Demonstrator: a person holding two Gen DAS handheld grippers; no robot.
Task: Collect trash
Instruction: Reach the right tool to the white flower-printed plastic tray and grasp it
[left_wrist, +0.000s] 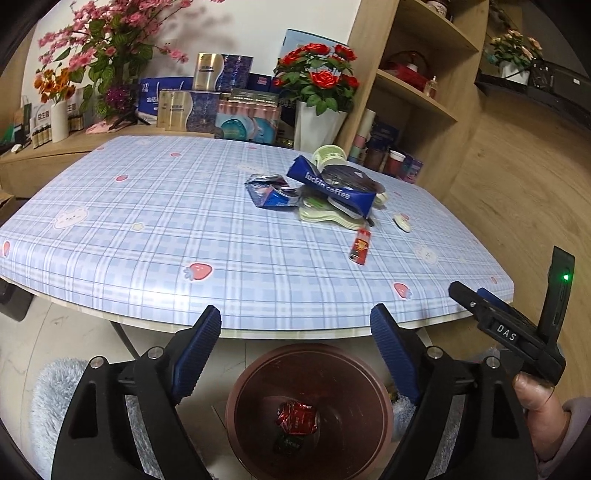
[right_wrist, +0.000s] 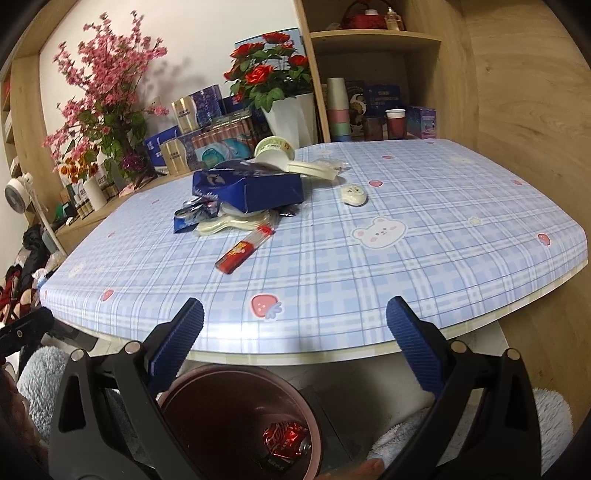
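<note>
Both the left hand-held gripper (left_wrist: 295, 321) and the right hand-held gripper (right_wrist: 295, 317) hang spread wide and empty at the near edge of the desk (left_wrist: 147, 221). Trash lies heaped mid-desk: a blue coffee bag (left_wrist: 334, 188) on pale lids, a red wrapper (left_wrist: 360, 245) nearby. Below, the brown bin (left_wrist: 308, 410) holds a crumpled red packet (left_wrist: 297, 417)

A table (left_wrist: 155, 221) covered in blue plaid cloth with strawberries and bears stands before a white wall (right_wrist: 207, 40). Behind it, a low wooden ledge (left_wrist: 74, 144) carries boxes, a pink blossom arrangement (left_wrist: 107, 55) and red roses in a white pot (right_wrist: 291, 114). Wooden shelves (left_wrist: 417, 88) rise beside them. A grey shaggy rug (left_wrist: 55, 398) lies on the pale floor.
</note>
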